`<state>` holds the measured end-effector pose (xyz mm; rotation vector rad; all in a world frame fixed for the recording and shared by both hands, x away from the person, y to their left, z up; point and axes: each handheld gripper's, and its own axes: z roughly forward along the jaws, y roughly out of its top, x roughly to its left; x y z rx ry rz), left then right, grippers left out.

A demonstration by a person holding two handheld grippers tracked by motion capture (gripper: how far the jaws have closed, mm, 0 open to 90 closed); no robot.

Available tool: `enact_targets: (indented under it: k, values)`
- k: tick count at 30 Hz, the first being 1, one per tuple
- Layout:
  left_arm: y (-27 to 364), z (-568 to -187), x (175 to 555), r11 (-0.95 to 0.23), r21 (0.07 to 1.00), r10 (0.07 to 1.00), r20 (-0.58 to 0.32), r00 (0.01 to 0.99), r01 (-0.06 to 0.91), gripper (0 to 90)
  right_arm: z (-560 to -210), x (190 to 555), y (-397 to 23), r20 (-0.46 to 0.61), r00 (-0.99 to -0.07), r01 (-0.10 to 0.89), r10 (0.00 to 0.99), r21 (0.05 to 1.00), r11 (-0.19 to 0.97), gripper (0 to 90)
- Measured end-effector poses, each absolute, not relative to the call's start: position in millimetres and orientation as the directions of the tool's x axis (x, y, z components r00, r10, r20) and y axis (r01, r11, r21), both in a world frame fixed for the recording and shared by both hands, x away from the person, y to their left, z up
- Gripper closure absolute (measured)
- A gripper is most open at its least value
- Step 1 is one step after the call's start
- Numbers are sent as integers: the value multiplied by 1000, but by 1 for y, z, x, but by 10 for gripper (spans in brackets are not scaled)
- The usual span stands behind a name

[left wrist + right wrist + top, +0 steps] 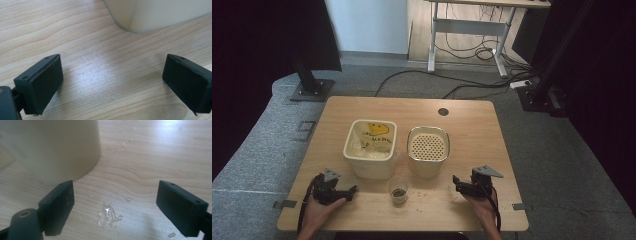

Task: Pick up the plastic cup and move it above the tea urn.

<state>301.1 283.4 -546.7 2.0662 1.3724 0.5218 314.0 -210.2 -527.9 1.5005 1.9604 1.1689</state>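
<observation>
Resting low at the table's [362, 107] near edge, left gripper [353, 189] and right gripper [456, 181] both spread empty, flanking the small cup [398, 190] that stands between them, apparently staged within reach for a pickup.

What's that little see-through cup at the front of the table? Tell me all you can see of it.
The small clear cup looks like thin plastic. It stands upright on the wooden table near its front edge, something dark lying at its bottom. It sits just in front of the gap between two cream containers, about midway between the two grippers; neither touches it.
</observation>
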Motion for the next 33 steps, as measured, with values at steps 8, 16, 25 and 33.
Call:
enact_targets:
  k: [8,16,25,33]
  values:
    - [285,-547,299,-289,668,920,-3,391,686,39,-521,303,-189,185,-474,513,861,853,98,234]
    - [285,-547,299,-290,668,919,-4,393,685,38,-517,290,-152,209,-599,471,773,873,129,261]
    - [285,-547,299,-290,668,919,-4,393,685,37,-519,272,-95,194,-756,426,626,871,244,225]
    - [285,-547,299,-291,668,919,-4,394,685,37,-522,275,-58,169,-805,387,569,876,287,224]
